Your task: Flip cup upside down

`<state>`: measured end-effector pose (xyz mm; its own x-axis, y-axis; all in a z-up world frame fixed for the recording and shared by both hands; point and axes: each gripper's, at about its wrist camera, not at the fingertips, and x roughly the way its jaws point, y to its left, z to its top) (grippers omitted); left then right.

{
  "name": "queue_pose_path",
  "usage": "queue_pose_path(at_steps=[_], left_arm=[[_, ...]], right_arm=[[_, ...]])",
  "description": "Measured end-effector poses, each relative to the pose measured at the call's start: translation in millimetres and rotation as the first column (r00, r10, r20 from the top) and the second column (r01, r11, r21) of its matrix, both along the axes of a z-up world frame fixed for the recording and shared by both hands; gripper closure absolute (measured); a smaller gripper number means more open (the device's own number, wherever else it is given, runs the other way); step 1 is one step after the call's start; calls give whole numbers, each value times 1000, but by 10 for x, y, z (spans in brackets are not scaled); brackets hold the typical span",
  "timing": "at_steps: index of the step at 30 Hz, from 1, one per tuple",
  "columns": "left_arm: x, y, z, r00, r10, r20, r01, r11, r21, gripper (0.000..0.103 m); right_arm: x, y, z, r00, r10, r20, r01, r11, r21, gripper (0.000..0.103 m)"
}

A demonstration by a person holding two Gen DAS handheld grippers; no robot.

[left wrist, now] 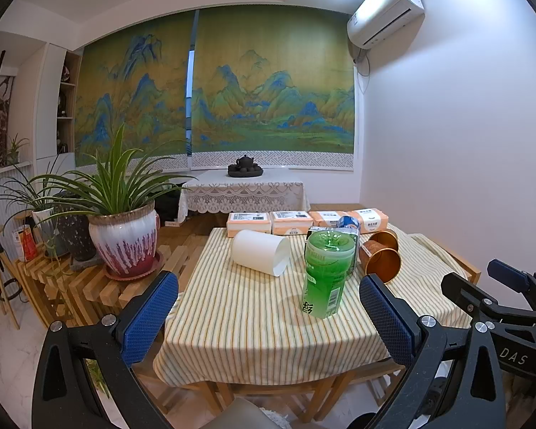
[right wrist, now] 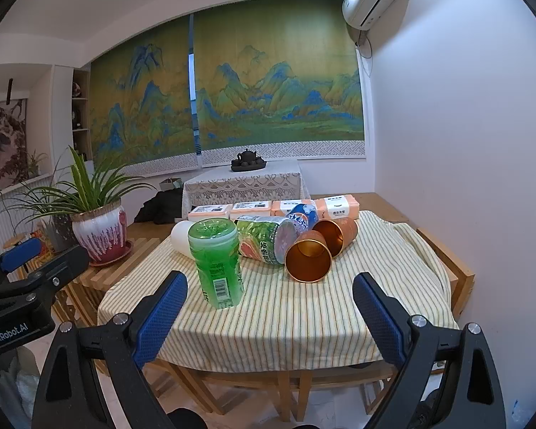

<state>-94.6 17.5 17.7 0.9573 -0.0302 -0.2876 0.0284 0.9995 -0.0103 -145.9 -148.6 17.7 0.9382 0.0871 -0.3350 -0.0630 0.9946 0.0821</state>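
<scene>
A green translucent cup (left wrist: 324,271) (right wrist: 216,261) stands on the striped tablecloth (left wrist: 253,314) (right wrist: 303,307), base up by the look of it. A white cup (left wrist: 261,252) (right wrist: 180,237) lies on its side behind it to the left. Two copper cups (left wrist: 381,254) (right wrist: 309,259) lie on their sides to the right. My left gripper (left wrist: 268,318) is open and empty, short of the table's near edge. My right gripper (right wrist: 269,316) is open and empty, short of the near edge too.
A green-labelled cup (right wrist: 264,237) and a blue can (right wrist: 303,216) lie behind the green cup. Tissue packs (left wrist: 303,221) (right wrist: 275,209) line the far edge. A potted plant (left wrist: 123,239) (right wrist: 96,230) stands on a slatted wooden stand at left. A white wall is at right.
</scene>
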Motion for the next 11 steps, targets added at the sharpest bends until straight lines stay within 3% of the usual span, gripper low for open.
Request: queue_pose_path(at_steps=[11], left_arm=[[10,-17,-5,1000,-5,10,5,1000,7,0]], right_arm=[[30,-6,-25,1000,-1,-6,1,1000,4,11]])
